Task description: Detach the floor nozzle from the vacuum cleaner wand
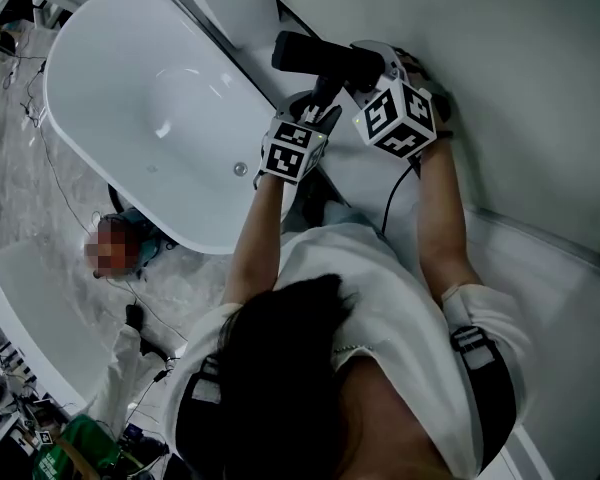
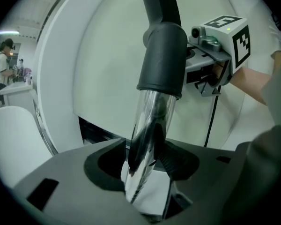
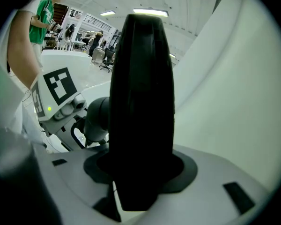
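Now the left gripper (image 2: 147,182) has its jaws standing apart around the shiny wand (image 2: 152,121). The tube runs up between the pads, but whether either pad presses on it cannot be told. Just above the jaws the wand enters a dark collar (image 2: 163,55), and a black tube curves on upward from there. The right gripper (image 3: 140,182) is clamped on the floor nozzle (image 3: 140,102), whose broad black body fills the gap between its jaws and stands nearly upright in the right gripper view. In the head view both grippers sit side by side in front of the person, with the nozzle as a dark bar just beyond them and the wand slanting down from it toward the left gripper. A black cable (image 1: 392,193) hangs from the right gripper.

To the left in the head view lies a white bathtub (image 1: 100,88), its rim just under the left gripper's marker cube. A round drain fitting (image 1: 240,169) sits low in its smooth basin. A second person (image 1: 130,238) crouches on the floor beside the tub. A pale curved wall (image 1: 540,88) rises to the right.
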